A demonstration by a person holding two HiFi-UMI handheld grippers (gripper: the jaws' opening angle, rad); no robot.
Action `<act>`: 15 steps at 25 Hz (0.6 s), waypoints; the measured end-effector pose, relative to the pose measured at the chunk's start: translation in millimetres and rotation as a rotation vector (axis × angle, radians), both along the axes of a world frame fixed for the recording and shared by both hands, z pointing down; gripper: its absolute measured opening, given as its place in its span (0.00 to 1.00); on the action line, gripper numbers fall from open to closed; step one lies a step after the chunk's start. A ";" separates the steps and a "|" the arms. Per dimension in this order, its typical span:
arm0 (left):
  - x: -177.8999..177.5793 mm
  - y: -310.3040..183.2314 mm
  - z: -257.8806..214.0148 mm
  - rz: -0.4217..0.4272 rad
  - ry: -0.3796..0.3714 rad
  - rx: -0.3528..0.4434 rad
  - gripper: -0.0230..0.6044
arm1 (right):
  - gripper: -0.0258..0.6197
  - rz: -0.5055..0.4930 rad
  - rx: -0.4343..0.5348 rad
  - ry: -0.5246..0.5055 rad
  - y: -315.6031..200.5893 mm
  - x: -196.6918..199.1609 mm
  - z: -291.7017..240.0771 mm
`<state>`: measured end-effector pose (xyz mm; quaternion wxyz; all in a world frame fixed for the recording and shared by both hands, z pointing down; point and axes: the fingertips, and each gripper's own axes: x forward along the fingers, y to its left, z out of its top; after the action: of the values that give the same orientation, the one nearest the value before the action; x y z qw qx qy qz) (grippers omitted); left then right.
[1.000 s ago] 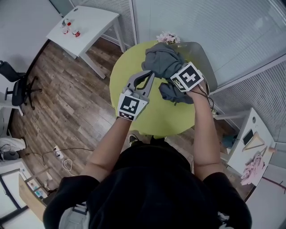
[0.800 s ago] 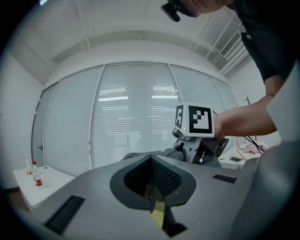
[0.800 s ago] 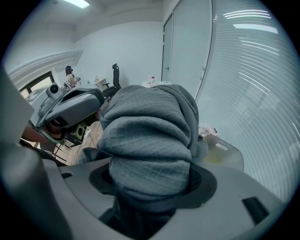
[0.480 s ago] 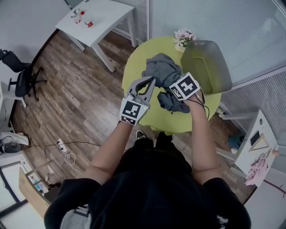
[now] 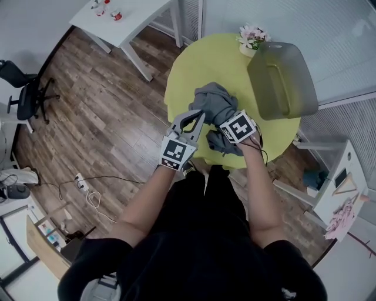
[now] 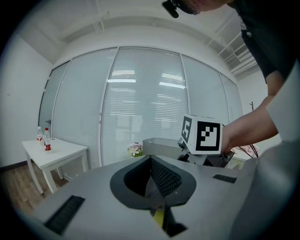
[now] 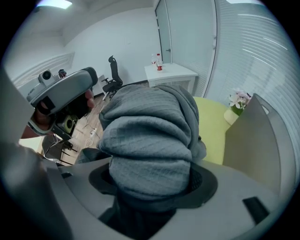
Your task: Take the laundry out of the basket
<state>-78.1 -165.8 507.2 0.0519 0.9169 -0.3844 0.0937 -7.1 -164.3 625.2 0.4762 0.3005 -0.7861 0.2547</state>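
Grey ribbed laundry [image 7: 149, 140] fills the space between the jaws of the right gripper [image 7: 151, 187]. They are clamped on a thick bunch of it and stand fairly wide around the cloth, which heaps up and away from them.

In the head view the heap lies out of the basket, on the near part of the round yellow-green table [image 5: 194, 64]. A darker fold lies at the table's near edge, beside the right gripper's marker cube [image 5: 238, 127].

The left gripper [image 5: 201, 113] is just to the left of the heap. Its jaws are brought together at the tips with nothing between them. Whether the tips touch the cloth I cannot tell.

The grey basket [image 5: 283, 82] stands on the far right part of the table, apart from the laundry. A small pot of pink flowers [image 5: 251, 39] sits just beside the basket's far left corner.

Past the round table, at the far left, a white table [image 5: 138, 17] carries small bottles [image 5: 116, 15]. A black office chair [image 5: 26, 97] stands on the wood floor [image 5: 106, 117] at the left.
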 end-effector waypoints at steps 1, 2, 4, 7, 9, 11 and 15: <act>0.0 0.9 7.9 0.000 -0.001 -0.013 0.05 | 0.54 0.001 0.000 0.005 1.9 0.3 9.5; 0.3 1.0 15.9 -0.001 -0.002 -0.027 0.05 | 0.54 0.001 0.000 0.011 3.1 1.1 19.1; 0.7 0.4 34.2 -0.003 -0.009 -0.062 0.05 | 0.54 0.003 -0.002 0.027 5.9 2.6 39.7; 1.8 -0.8 64.5 -0.005 -0.022 -0.117 0.05 | 0.54 0.005 -0.004 0.044 9.4 4.4 67.9; 4.1 -2.3 80.1 -0.003 -0.028 -0.141 0.05 | 0.54 0.016 0.002 0.046 8.1 7.8 82.8; 7.1 -2.3 92.9 0.002 -0.036 -0.159 0.05 | 0.54 0.030 0.003 0.040 6.2 9.9 94.2; 13.0 0.2 113.2 0.007 -0.046 -0.192 0.05 | 0.54 0.022 -0.008 0.039 3.8 8.8 111.9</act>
<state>-65.1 -165.7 620.4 0.1307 0.9067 -0.3714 0.1513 1.7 -160.5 737.1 0.4898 0.3121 -0.7723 0.2572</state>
